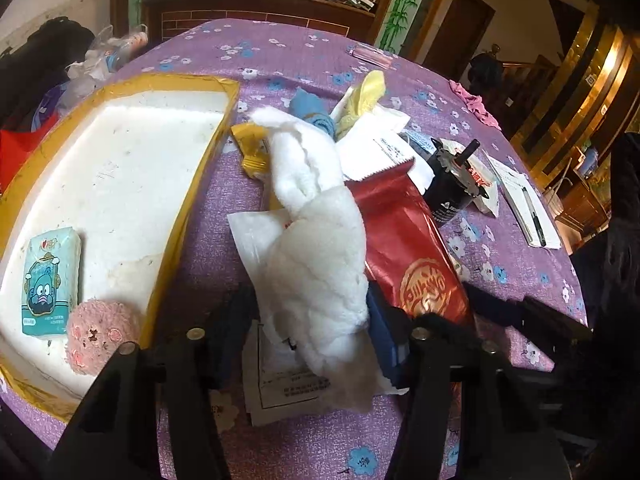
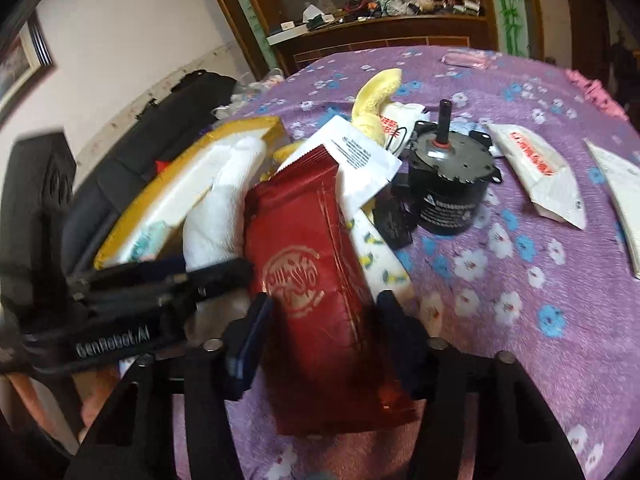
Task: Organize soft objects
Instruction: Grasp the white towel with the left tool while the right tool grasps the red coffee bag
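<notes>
A white fluffy cloth (image 1: 316, 264) lies across the pile on the purple flowered tablecloth (image 1: 280, 52), and my left gripper (image 1: 310, 320) is shut on its near end, the blue pads against both sides. In the right wrist view that cloth (image 2: 224, 208) rises from the left gripper (image 2: 216, 276). My right gripper (image 2: 324, 328) is shut on a red foil pouch (image 2: 316, 280) with a gold seal, which lies beside the white cloth (image 1: 404, 240). Further back lie a yellow cloth (image 1: 366, 96) and a blue cloth (image 1: 312, 112).
A yellow-rimmed white foam box (image 1: 200, 184) at left holds a tissue pack (image 1: 50, 280) and a pink fluffy ball (image 1: 100, 332). A black motor (image 2: 452, 192), white paper packets (image 2: 540, 176) and a pink cloth (image 1: 476, 104) lie on the right. A cluttered wooden cabinet (image 2: 380, 36) stands behind.
</notes>
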A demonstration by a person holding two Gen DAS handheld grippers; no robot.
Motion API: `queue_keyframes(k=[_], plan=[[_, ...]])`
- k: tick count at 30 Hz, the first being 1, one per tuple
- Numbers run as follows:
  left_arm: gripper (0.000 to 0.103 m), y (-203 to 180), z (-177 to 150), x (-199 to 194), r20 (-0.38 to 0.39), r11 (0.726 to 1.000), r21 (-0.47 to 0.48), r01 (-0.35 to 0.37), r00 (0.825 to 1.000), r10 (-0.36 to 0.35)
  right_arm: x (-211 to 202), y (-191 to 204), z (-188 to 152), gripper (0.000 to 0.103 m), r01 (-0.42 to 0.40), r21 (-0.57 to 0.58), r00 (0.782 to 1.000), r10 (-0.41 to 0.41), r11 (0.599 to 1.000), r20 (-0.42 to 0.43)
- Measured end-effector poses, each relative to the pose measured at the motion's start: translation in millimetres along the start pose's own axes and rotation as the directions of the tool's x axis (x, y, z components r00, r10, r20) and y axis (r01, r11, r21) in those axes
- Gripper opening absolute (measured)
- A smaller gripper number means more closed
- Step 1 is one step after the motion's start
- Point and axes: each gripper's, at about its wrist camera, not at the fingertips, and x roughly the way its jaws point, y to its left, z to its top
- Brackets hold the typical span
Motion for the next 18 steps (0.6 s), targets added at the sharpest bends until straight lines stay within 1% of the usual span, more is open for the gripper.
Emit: queue_keyframes(k=[1,2,3,4,6,7,9,14,16,18], plan=[[0.048,0,-1,0,0.004,1.0,-0.005,-0.002,1.0,0.002,0,3,-2,0.04,0.007,0.004,1.0,-0.007,1.0,-0.001],[0.047,1,-1,0,0.005,1.0,-0.008,0.0,1.0,0.0,-1,5,-4,0.036,0.013,0.015,1.0,-0.012,1.0,-0.002],[0.046,3,-1,0,0.006,1.0,-0.014,0.004,1.0,-0.004,-2,7,-8,0.028,0.021,0.017,1.0,-0.021,1.0,-0.003],[0.045,4,-2,0,0.004,1.0,-0.017,0.012,1.0,-0.012,-6,10,-11,0.023,0.03,0.017,1.0,-0.03,0.999,0.004],[0.042,8,-3,-2,0.005,0.999,-0.035,0.036,0.999,-0.036,-16,10,-17,0.017,0.014,0.039,1.0,-0.015,0.999,0.018],[0.038,11,-3,-2,0.007,0.997,-0.05,0.054,0.999,-0.054,-20,8,-19,0.015,0.0,0.051,1.0,-0.001,0.999,0.022],[0.033,13,-5,-2,0.004,0.996,-0.062,0.065,0.998,-0.065,-29,4,-22,0.013,-0.026,0.073,0.999,0.023,0.997,0.04],[0.03,15,-8,-6,0.014,0.995,-0.065,0.082,0.997,-0.081,-49,-9,-27,0.011,-0.047,0.126,0.993,0.033,0.991,0.111],[0.029,16,-9,-9,0.023,0.993,-0.073,0.094,0.995,-0.092,-57,-11,-29,0.01,-0.04,0.137,0.99,0.021,0.99,0.136],[0.028,15,-10,-13,0.032,0.993,-0.07,0.099,0.995,-0.097,-63,-16,-30,0.01,-0.064,0.152,0.987,0.039,0.986,0.159]])
